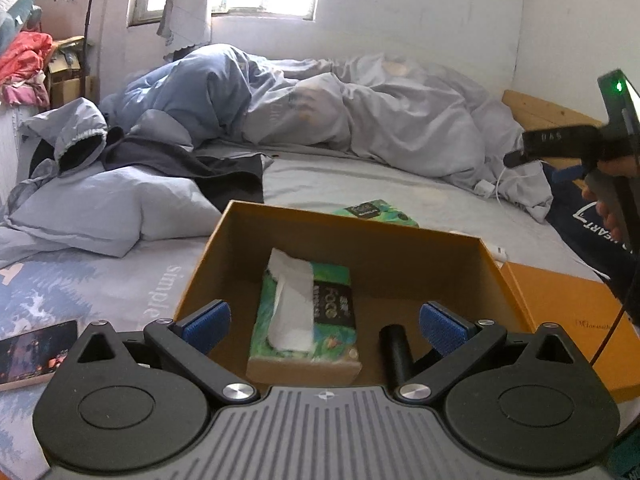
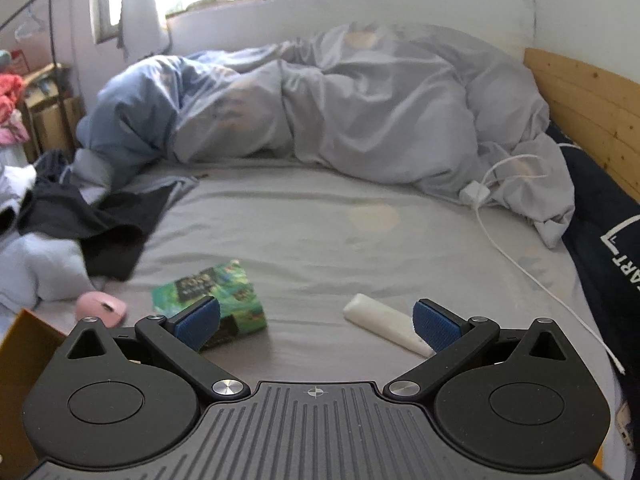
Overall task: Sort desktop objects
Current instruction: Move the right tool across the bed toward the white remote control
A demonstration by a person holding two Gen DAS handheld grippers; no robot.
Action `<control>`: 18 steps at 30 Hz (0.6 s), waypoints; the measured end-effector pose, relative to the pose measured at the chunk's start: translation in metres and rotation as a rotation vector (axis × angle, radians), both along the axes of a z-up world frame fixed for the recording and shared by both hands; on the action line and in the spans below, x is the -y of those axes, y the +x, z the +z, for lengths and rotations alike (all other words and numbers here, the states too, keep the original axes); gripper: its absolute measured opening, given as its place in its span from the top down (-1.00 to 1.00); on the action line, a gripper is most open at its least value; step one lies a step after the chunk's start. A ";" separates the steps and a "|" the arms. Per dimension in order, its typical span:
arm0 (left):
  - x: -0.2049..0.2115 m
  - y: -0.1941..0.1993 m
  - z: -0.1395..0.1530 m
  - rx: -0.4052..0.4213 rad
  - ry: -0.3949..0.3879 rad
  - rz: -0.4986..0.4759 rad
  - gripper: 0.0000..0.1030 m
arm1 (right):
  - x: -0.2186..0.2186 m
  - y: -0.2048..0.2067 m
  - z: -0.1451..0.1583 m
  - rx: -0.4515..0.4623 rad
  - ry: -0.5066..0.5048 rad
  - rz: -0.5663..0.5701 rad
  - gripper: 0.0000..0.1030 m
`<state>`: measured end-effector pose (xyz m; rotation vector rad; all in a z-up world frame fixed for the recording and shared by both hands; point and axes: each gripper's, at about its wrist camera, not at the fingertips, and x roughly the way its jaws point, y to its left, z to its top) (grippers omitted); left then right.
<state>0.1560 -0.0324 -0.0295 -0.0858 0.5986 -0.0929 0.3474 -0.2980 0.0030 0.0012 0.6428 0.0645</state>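
Where the pink mouse (image 2: 105, 309) blurs, jaw linkage hides its base

A bed (image 2: 320, 232) with a grey sheet carries everything. On it lie a rumpled grey duvet (image 2: 380, 120), dark clothing (image 2: 100, 220), an open orange box (image 1: 400, 256) with its lid (image 1: 572, 312) beside it, a green tissue pack (image 2: 224, 300), a pink mouse (image 2: 102, 308), a white tube (image 2: 384, 322), a white charger cable (image 2: 520, 264) and a phone (image 1: 32, 354).

black hand-held gripper (image 1: 325, 322), blue ribbed pads (image 1: 208, 320), silver screws, grey grooved base.
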 end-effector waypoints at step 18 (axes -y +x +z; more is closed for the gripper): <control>0.019 0.058 -0.013 -0.120 -0.019 -0.016 -1.00 | 0.037 0.064 -0.059 -0.077 -0.036 0.024 -1.00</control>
